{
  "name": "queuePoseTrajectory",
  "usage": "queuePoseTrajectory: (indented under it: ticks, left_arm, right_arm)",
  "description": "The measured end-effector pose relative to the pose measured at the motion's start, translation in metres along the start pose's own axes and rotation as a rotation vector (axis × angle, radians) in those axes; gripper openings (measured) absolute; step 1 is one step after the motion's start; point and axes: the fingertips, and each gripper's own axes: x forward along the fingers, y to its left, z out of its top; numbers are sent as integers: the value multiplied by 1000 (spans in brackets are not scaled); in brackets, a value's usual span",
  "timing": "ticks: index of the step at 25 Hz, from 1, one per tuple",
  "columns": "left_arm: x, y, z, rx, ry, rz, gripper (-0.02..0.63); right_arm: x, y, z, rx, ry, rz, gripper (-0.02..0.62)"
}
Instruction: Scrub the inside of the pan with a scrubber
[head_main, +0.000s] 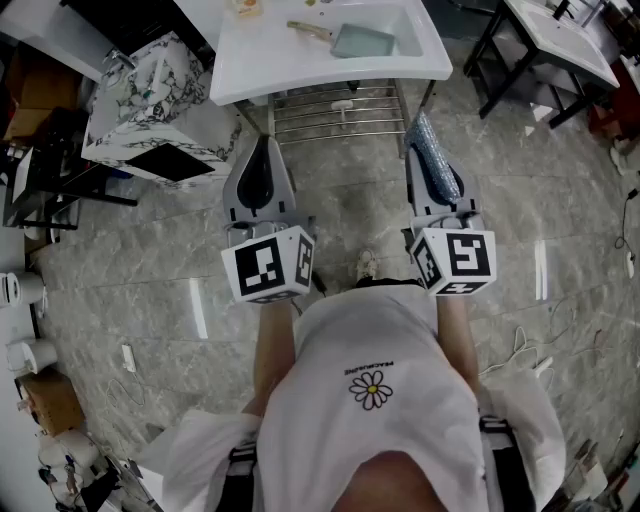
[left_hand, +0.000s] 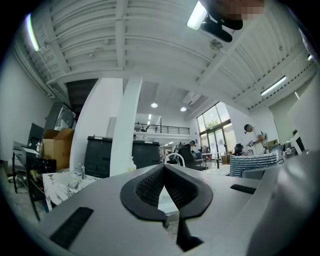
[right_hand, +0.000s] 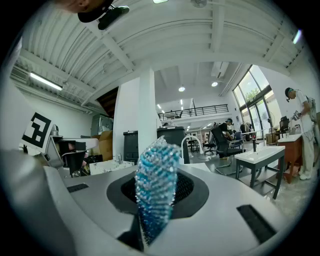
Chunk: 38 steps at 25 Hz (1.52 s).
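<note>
In the head view a teal square pan (head_main: 362, 41) with a pale handle lies in the white sink (head_main: 300, 70) at the top, well ahead of both grippers. My right gripper (head_main: 425, 140) is held level below the sink's front edge and is shut on a blue glittery scrubber (head_main: 433, 160). In the right gripper view the scrubber (right_hand: 156, 185) stands upright between the jaws of the right gripper (right_hand: 157, 167). My left gripper (head_main: 262, 150) is beside it, shut with nothing in it. In the left gripper view the black pads of the left gripper (left_hand: 164, 172) meet at the tip.
A metal rack (head_main: 335, 110) sits under the sink. A marble-patterned cabinet (head_main: 150, 95) stands to the left. A second white sink on a black frame (head_main: 560, 40) is at the upper right. Cables (head_main: 530, 350) lie on the stone floor at right. A person (right_hand: 300, 120) stands far off.
</note>
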Motion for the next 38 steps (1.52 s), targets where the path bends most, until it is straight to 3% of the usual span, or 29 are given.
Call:
queuePoseTrajectory:
  ticks: [11, 16, 27, 38]
  left_arm:
    - [25, 3, -18, -11, 40, 2, 17]
    - [46, 3, -24, -8, 50, 5, 17]
    - [80, 7, -24, 19, 9, 16, 17]
    - [183, 19, -27, 25, -30, -35, 17]
  right_arm:
    - [23, -11, -13, -6, 42, 5, 57]
    - [41, -20, -14, 49, 23, 40, 57]
    - [76, -38, -30, 99, 33, 74, 58]
    - [150, -79, -24, 121, 3, 18, 58]
